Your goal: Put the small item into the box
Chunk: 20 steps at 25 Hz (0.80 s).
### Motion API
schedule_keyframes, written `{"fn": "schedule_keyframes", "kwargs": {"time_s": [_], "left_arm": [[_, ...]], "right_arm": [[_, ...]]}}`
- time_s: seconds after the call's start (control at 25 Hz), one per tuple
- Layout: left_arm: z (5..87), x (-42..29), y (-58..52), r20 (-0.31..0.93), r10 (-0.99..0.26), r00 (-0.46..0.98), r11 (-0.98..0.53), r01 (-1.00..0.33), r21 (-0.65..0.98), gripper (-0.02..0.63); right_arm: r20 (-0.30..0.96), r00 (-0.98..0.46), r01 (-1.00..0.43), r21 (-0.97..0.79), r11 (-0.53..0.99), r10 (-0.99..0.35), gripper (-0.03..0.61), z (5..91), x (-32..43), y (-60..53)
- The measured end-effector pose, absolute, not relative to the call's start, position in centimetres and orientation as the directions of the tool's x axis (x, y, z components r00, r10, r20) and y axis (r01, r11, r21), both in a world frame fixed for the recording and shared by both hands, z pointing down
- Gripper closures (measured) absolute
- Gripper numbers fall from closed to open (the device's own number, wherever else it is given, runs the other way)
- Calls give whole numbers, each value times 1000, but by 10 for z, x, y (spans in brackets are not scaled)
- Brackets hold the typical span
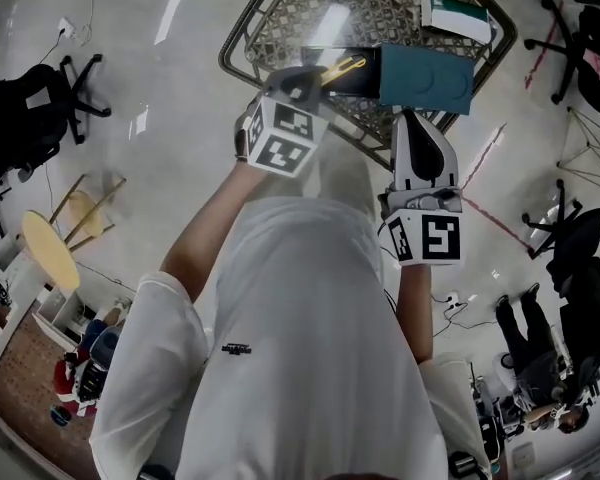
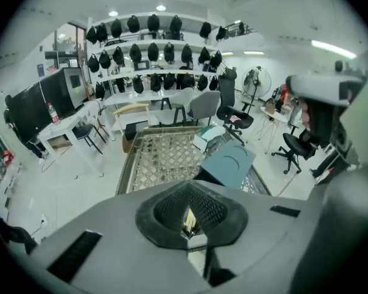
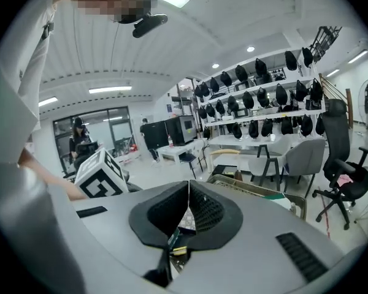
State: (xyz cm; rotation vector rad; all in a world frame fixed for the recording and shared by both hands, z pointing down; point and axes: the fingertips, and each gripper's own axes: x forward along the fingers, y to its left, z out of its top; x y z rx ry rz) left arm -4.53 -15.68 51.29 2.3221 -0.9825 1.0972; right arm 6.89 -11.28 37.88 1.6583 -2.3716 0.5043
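Observation:
The box [image 1: 427,78] is teal, and its open black inside [image 1: 352,81] faces left on the lattice-topped glass table [image 1: 242,43]. The small item [image 1: 342,67] is a slim yellow stick lying over that black opening. My left gripper [image 1: 315,76] is shut on its near end. In the left gripper view a yellow sliver shows between the closed pads [image 2: 205,210], with the teal box [image 2: 228,164] beyond them. My right gripper [image 1: 413,116] points at the box's near edge, jaws shut. In the right gripper view the pads [image 3: 202,210] meet, with a bit of teal below them; whether they pinch the box I cannot tell.
A white and green carton [image 1: 456,16] lies at the table's far right corner. Black office chairs [image 1: 40,108] stand on the shiny floor at left and at right [image 1: 580,38]. A round yellow stool [image 1: 50,248] is at lower left. A person [image 1: 540,368] stands at lower right.

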Motion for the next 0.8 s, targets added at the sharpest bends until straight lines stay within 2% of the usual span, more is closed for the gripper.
{"fn": "schedule_keyframes", "kwargs": {"time_s": [0.32,0.8], "left_arm": [[424,-69,-155,665,-560,494,-612,-788,70,611],[321,-100,-147,456,-744,488,-509,-856,84,611]], "right_arm": [[311,-360,-933,-109,343,-879,578,337,61,-113],[268,-366,-928,-31,371,-891,578,297,55,-122]]}}
